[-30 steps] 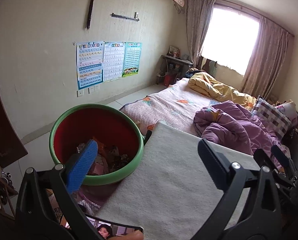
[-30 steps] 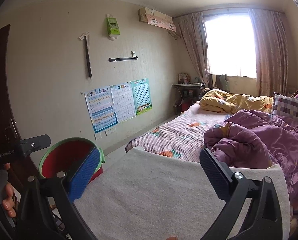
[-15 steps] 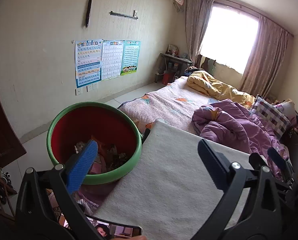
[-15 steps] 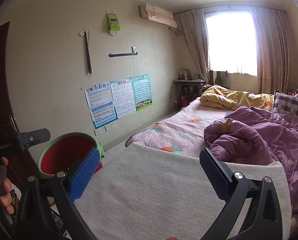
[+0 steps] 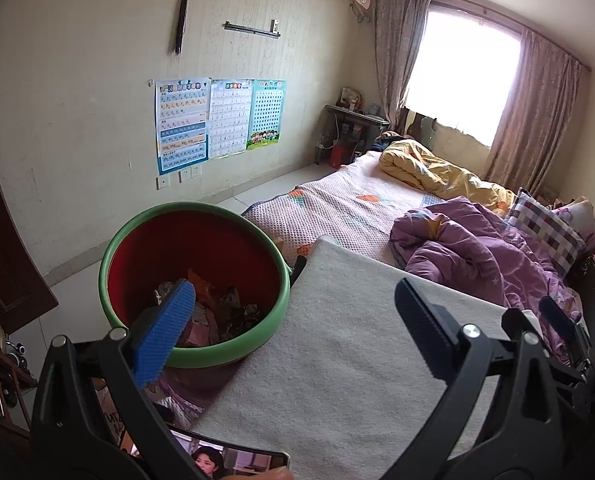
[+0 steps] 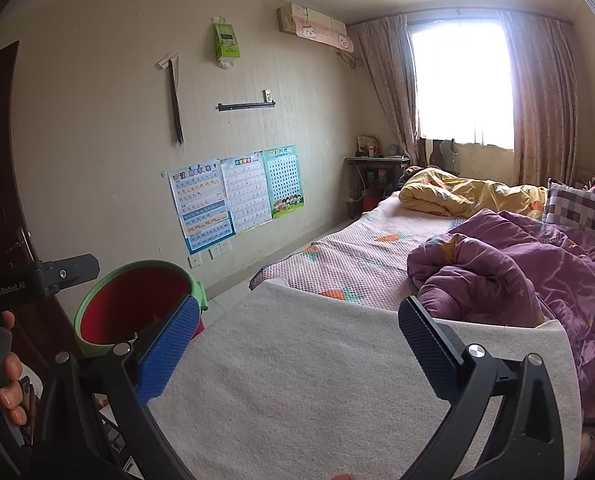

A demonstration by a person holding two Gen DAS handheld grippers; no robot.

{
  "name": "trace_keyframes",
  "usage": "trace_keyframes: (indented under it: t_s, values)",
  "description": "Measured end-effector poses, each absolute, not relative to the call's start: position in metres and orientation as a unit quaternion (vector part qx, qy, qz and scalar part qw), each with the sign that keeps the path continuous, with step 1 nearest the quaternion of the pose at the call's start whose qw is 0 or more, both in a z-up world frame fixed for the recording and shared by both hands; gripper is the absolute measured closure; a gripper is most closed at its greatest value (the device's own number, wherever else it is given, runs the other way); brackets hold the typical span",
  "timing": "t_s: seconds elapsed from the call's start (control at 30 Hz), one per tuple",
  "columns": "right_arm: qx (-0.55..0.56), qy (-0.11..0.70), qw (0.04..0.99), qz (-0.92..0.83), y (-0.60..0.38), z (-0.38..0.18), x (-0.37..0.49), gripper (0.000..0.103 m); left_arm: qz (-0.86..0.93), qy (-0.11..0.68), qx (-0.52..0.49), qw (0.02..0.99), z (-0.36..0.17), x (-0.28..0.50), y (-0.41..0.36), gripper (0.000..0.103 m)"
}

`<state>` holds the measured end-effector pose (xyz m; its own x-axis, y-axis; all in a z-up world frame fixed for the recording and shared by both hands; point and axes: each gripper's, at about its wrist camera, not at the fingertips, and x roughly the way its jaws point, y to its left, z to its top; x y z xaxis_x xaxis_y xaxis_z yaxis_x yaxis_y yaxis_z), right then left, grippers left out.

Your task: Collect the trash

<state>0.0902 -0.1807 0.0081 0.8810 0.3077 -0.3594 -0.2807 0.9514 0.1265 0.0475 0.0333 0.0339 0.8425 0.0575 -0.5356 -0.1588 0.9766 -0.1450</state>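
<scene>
- My left tongs are spread wide with nothing between them, hanging over the near left corner of the pale felt mat.
- My right tongs are likewise released and empty, hanging above the same mat.
- The trash bin, a round tub that is red inside with a green rim, sits just beside the mat's left edge; the left tongs' blue pad overlaps its near rim in my view.
- Crumpled trash lies in the bottom of the bin: wrappers and paper scraps, too jumbled to name one by one.
- From the right wrist camera the bin shows at the left, beyond the mat, and its contents are hidden by the blue pad.
- A hand grips the other handle at the far left edge of that view.
- A phone with a lit screen lies at the mat's near edge.
- Beyond the mat, a purple quilt is heaped on the bed, with a yellow quilt farther back near the window.
</scene>
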Motion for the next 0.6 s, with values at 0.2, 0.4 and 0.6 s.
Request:
trace_keyframes:
  t_s: [0.2,0.4,0.6]
  values:
    - [0.036,0.193,0.969,0.151,-0.181,0.006,0.09,0.006,0.057,0.276,-0.092,0.955,0.033,0.048,0.033,0.005]
    - [0.026,0.207,0.967,0.147,-0.187,-0.003,0.086,0.006,0.057,0.285,-0.097,0.952,0.028,0.048,0.034,0.005]
    - [0.028,0.268,0.96,0.08,-0.225,-0.044,0.084,0.006,0.05,0.297,-0.115,0.947,0.017,0.046,0.044,0.005]
